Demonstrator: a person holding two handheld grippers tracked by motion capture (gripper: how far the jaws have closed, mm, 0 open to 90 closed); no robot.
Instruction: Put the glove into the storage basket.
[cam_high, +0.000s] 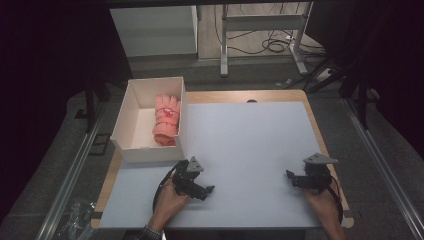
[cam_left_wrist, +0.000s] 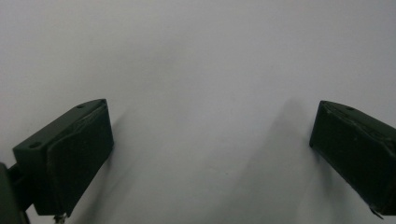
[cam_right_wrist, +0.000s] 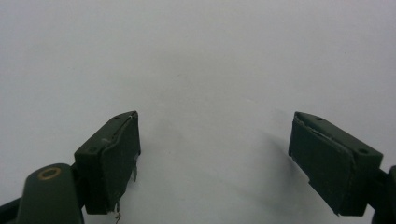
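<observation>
A white open box (cam_high: 131, 120) stands at the table's far left, with a rolled pink glove bundle (cam_high: 166, 120) lying inside along its right wall. My left gripper (cam_high: 206, 191) rests low on the white sheet near the front, just below the box, held by a hand. Its jaws stand wide apart over bare white surface (cam_left_wrist: 210, 135) with nothing between them. My right gripper (cam_high: 291, 176) sits at the front right, held by the other hand. It is open too, over bare sheet (cam_right_wrist: 215, 140).
The white sheet (cam_high: 250, 145) covers most of the wooden table (cam_high: 260, 95). Metal rails run along both sides of the table on the floor. A desk frame with cables (cam_high: 270, 45) stands beyond the far edge.
</observation>
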